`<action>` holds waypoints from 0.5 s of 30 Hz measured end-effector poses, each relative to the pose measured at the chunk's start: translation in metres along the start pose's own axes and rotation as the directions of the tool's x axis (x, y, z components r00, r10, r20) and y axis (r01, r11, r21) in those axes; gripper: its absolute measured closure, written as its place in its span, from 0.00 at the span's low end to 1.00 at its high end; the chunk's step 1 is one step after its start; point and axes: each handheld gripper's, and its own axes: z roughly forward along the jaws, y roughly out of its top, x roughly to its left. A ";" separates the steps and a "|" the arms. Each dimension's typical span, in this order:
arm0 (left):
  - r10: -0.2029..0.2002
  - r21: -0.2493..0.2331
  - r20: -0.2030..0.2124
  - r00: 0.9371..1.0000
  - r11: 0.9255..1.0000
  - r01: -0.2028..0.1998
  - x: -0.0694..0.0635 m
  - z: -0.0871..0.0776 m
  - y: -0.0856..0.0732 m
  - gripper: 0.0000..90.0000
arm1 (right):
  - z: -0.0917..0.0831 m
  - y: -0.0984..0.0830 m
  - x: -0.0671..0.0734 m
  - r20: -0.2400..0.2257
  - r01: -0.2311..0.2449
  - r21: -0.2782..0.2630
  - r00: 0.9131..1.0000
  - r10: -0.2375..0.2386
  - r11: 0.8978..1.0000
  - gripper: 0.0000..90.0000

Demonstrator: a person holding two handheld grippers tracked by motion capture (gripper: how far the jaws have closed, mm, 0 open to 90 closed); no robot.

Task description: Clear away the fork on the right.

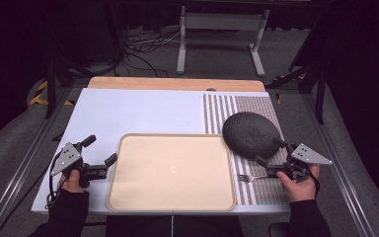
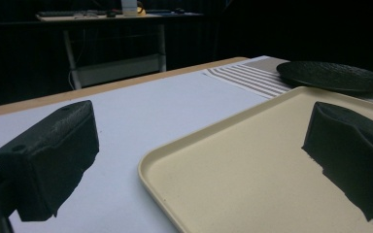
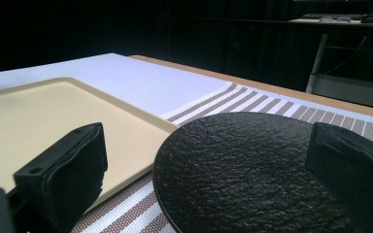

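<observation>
Leftmost, the left gripper (image 1: 100, 150) rests spread and empty beside the beige tray (image 1: 128, 197). Rightward, the black plate (image 1: 250, 133) lies on the striped mat (image 1: 217, 111), directly ahead of the right gripper (image 1: 270, 150), likewise released and nearer. A fork (image 1: 249, 177) lies crosswise just beside it, its handle hidden.
</observation>
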 end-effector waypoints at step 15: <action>0.012 0.005 -0.001 1.000 1.000 -0.012 -0.003 0.002 0.000 0.00 | 0.001 0.000 0.001 -0.012 0.000 0.008 1.000 0.000 1.000 0.03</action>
